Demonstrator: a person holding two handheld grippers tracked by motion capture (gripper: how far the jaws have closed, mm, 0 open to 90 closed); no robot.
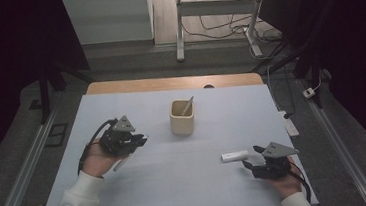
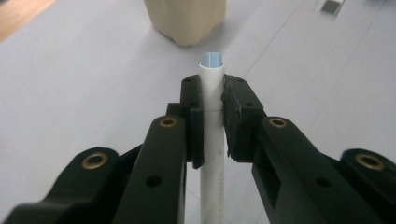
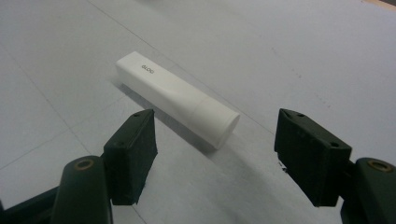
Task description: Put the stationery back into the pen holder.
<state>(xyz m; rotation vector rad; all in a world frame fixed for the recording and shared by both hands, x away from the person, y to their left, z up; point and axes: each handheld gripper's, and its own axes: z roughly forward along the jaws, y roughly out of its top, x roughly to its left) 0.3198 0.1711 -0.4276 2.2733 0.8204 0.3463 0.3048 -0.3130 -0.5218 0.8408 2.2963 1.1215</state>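
Right gripper view showed the right gripper [image 3: 215,156] spread wide, the white tube [image 3: 176,97] lying flat just ahead of its jaws, long axis slanting across the gap, cap end nearest. Nothing stood between them. From the beige cup [image 1: 182,117], the tube lay toward the person's right, while the left gripper [image 2: 212,121] pinched a white pen [image 2: 212,93] on the cup's other side.

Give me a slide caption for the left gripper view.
Left tongs shut on a white pen, aimed toward the cup.
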